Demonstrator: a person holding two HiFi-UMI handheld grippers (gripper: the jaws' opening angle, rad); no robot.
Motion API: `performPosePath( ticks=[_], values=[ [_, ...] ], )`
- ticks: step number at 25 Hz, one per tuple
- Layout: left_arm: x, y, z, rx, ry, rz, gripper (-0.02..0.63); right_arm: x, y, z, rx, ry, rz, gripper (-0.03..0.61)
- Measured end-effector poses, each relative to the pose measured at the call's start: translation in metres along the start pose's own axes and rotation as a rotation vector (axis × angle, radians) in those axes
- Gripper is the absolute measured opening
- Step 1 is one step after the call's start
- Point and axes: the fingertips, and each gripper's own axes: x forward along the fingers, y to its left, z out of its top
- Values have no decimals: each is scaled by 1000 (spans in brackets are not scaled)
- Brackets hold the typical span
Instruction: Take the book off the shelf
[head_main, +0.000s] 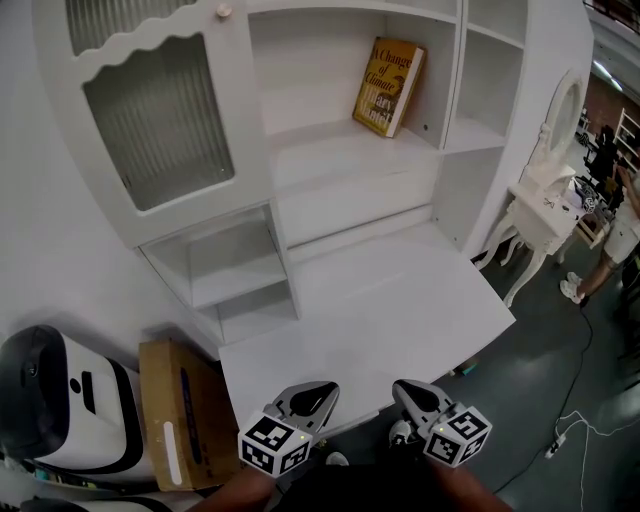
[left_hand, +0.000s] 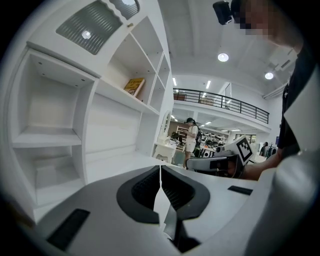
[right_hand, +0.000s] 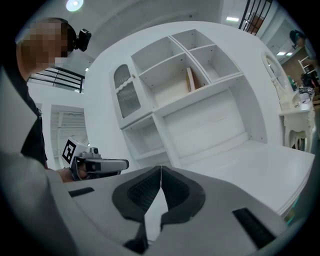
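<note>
Book (head_main: 388, 86), far ahead of both tongs: yellow-gold cover, dark lettering. Shelf unit (head_main: 345, 165) & table (head_main: 390, 300): plain white. Cabinet door (head_main: 160, 120): ribbed greyish glass. Left tongs (head_main: 318, 392) & right tongs (head_main: 405, 390): grey w/ black ribbed pads (left_hand: 145, 189), blk/wht square-marker cubes. Cardboard box (head_main: 180, 415), left of left tongs: brown. Floor (head_main: 560, 400): dark grey.

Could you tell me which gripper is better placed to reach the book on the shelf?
Right, probably: the right gripper sits more nearly in line with the book; the left gripper is further aside. Both shut, empty.
</note>
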Motion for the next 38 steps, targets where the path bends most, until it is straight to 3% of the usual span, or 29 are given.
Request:
performPosePath(
  ticks=[8,18,24,29,38],
  values=[
    [17,8,14,4,-18,29,18,18,-22,18,-14,-4,28,26],
    [41,40,76,55,-98,116,18,58,-63,110,-150,-66,59,26],
    [59,51,120,108,-149,159,18,84,-66,190,-311,-148,118,26],
    [73,53,143,109,-172,170,18,116,-76,264,-417,-197,101,27],
    [80,57,143,109,-157,241,18,182,-112,396,-396,-267,8,28]
  ],
)
